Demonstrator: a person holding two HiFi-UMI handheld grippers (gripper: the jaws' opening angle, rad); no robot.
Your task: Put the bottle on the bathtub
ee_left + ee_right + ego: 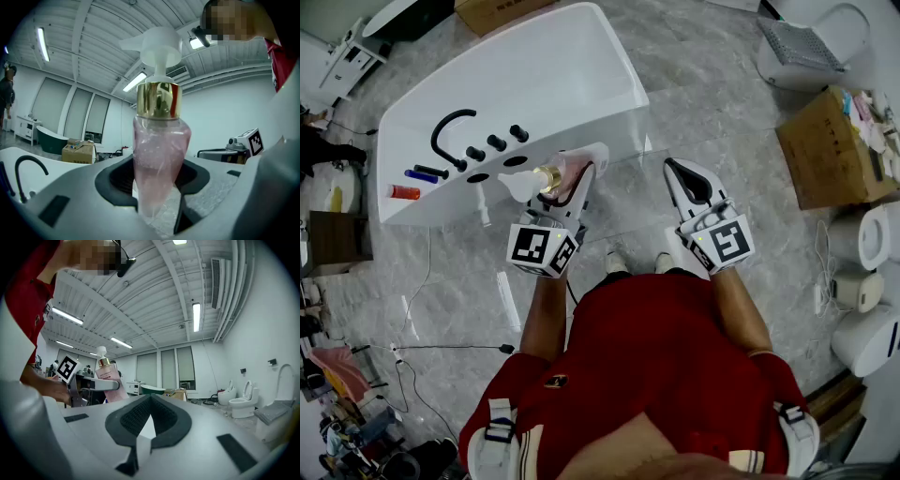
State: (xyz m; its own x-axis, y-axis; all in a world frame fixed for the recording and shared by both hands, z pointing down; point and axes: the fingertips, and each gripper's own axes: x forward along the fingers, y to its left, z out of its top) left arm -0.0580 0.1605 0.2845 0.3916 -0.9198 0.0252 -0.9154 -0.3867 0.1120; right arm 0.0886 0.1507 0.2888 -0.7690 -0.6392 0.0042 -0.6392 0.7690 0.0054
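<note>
A clear pink pump bottle (561, 176) with a gold collar and white pump head was held at the near side of the white bathtub (581, 56), by its tap end. It was not resting on the tub. The left gripper (581, 171) was clamped on the bottle's lower body, with the dark pads pressed against both sides of the bottle (159, 168). From above, the pump head pointed toward the tub's flat deck and seemed to reach its edge. Whether it touched the deck could not be told.

On that deck stood a curved black faucet (450, 131) with a row of black knobs beside it. A red tube (405, 192) and a dark blue stick (422, 175) lay nearer the deck's corner.

The right gripper (689, 183) hung over the grey floor, off the tub's near corner and apart from the bottle. Its jaws were together (149, 413) with nothing between them.

The pick-up appeared done and the carry nearly finished. What seemed left was to stand the bottle on a bare part of the deck and let go.
</note>
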